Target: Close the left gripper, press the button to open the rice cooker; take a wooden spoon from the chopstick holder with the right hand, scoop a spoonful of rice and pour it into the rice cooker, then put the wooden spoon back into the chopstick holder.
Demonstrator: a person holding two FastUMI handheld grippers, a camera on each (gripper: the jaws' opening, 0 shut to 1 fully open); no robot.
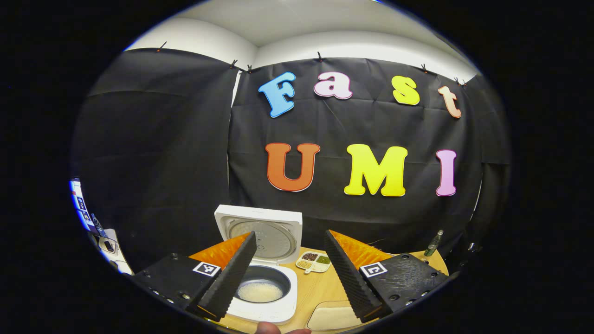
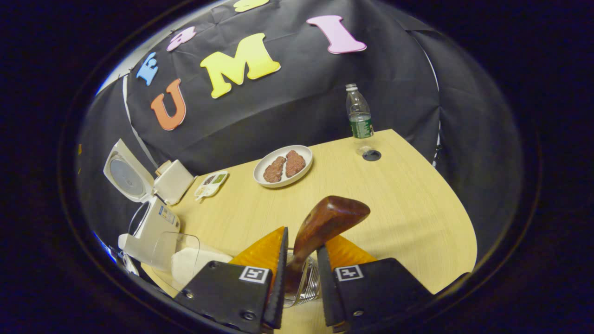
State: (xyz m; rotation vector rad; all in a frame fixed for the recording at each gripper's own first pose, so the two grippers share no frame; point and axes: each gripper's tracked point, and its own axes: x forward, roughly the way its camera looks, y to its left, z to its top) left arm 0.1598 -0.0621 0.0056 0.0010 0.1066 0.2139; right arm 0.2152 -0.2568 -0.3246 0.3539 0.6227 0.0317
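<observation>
The left gripper (image 1: 290,271) gapes apart above the white rice cooker (image 1: 274,304), lid up. Right of that cooker, the right gripper (image 2: 300,273) clamps the dark wooden spoon (image 2: 325,222).

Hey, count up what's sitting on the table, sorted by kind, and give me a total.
Rice cooker: 1
Plate of food: 1
Water bottle: 1
Divided dish of grains: 1
Clear rice container: 1
Wire holder: 1
Wooden spoon: 1
Total: 7
</observation>
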